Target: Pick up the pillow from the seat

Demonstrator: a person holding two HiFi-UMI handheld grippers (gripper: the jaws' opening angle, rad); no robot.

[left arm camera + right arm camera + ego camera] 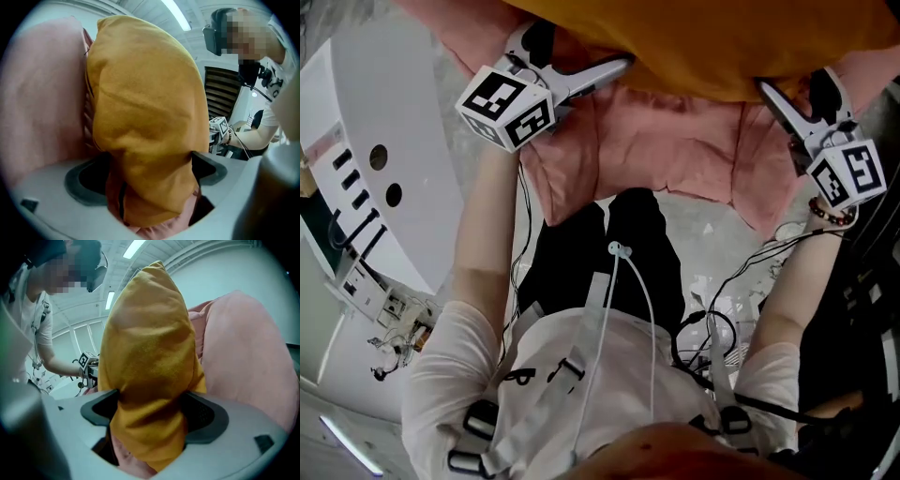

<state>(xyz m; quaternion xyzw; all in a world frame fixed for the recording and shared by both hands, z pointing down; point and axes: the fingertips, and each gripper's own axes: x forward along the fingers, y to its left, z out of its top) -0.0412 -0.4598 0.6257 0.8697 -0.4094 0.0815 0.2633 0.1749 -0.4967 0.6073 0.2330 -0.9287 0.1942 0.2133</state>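
A mustard-yellow pillow [712, 42] spans the top of the head view, above the pink seat [666, 141]. My left gripper [623, 66] is shut on the pillow's left end, my right gripper [764, 89] on its right end. In the left gripper view the pillow [145, 117] bulges between the dark pads [86, 180], with pink fabric [42, 98] beside it and a fold under it. The right gripper view shows the pillow [150, 357] pinched between the pads [206, 418], the pink seat [243, 362] to the right.
A white machine housing [384, 159] with slots and holes stands at the left of the head view. Black cables [722, 309] lie on the grey floor by the person's legs. The person's black trousers [619, 244] reach up to the pink seat's front edge.
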